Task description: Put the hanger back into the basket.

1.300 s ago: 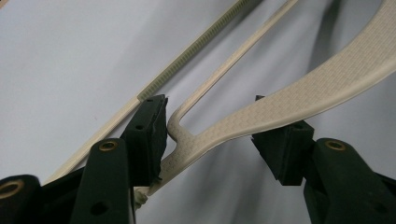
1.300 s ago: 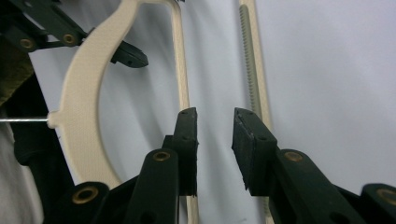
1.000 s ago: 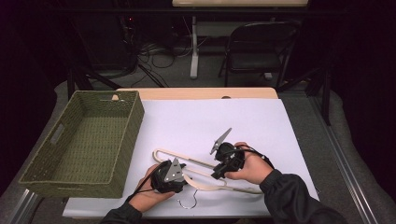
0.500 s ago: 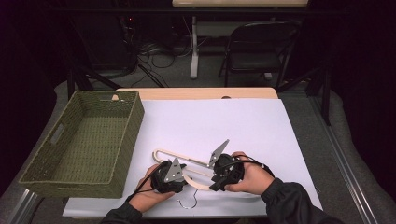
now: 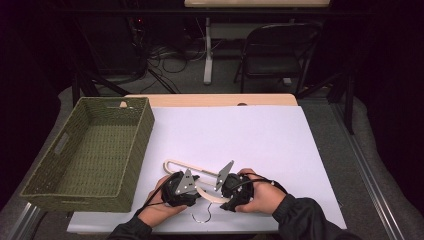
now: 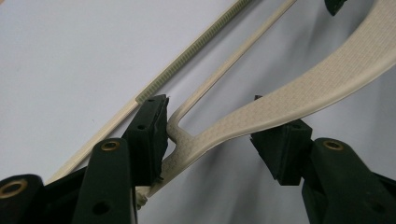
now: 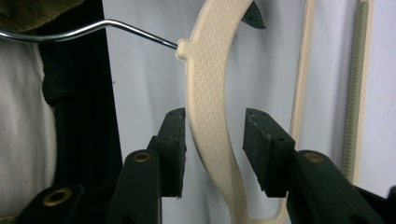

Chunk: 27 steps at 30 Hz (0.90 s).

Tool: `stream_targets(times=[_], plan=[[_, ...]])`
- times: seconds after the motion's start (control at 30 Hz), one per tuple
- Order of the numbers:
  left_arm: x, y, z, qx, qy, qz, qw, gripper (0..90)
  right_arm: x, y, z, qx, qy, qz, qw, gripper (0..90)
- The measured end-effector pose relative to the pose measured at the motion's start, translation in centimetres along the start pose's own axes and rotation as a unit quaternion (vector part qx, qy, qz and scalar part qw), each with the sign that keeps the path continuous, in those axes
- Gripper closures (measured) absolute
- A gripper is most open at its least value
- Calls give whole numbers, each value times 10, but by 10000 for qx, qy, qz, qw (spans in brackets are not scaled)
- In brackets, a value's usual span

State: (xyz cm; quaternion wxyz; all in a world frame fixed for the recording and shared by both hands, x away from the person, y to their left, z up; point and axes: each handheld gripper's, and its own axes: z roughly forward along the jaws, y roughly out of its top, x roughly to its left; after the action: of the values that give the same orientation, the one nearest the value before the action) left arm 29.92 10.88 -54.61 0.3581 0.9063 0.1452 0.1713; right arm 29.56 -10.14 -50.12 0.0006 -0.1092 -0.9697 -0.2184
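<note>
High view: cream hanger (image 5: 200,175) lies flat on the white sheet (image 5: 260,135) near the table's front edge, left of centre. Right gripper (image 5: 231,192) has slid left along the front edge to the hanger's curved shoulder, and its jaws have just been opening. Left gripper (image 5: 181,189) is parked on the hanger's left part, unmoved. Green wicker basket (image 5: 87,150) sits along the left edge, close to the hanger's left tip; back and right of the sheet are bare, so lifting up and back looks like the roomy route. Metal hook (image 5: 200,219) points at the front edge, little margin there.

Left gripper view: jaws part-open around the shoulder-and-bar junction (image 6: 187,140); one pad touches it, the other stands clear. Not clamped.

Right gripper view: jaws spread either side of the shoulder (image 7: 212,140), a gap on the right side, left pad very near. Hook wire (image 7: 116,28) runs toward the person's sleeve. Judgement: a two-handed pickup being set up, neither grip closed yet.
</note>
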Motion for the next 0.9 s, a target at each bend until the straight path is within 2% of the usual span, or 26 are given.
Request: stream_targets(times=[0.17,0.23,0.4,0.6,0.63,0.9], plan=[[1,0,0,-24,-14,-23,10000,468,2,5,-1,25,-13,-88,10000,705],[2,0,-1,-18,-31,-44,10000,468,3,6,-1,39,-47,-154,9999,714],[5,2,-3,-184,-65,-151,9997,477,3,8,-6,-5,-116,-320,9994,731],[12,13,-12,-198,1,-142,9997,553,2,13,-22,-119,-199,-496,9985,762],[13,15,-13,-167,45,-95,9998,573,1,14,-25,-125,-248,-495,9984,766],[24,33,-23,-36,-21,26,10000,670,-12,17,-49,-234,-607,-525,9965,821]])
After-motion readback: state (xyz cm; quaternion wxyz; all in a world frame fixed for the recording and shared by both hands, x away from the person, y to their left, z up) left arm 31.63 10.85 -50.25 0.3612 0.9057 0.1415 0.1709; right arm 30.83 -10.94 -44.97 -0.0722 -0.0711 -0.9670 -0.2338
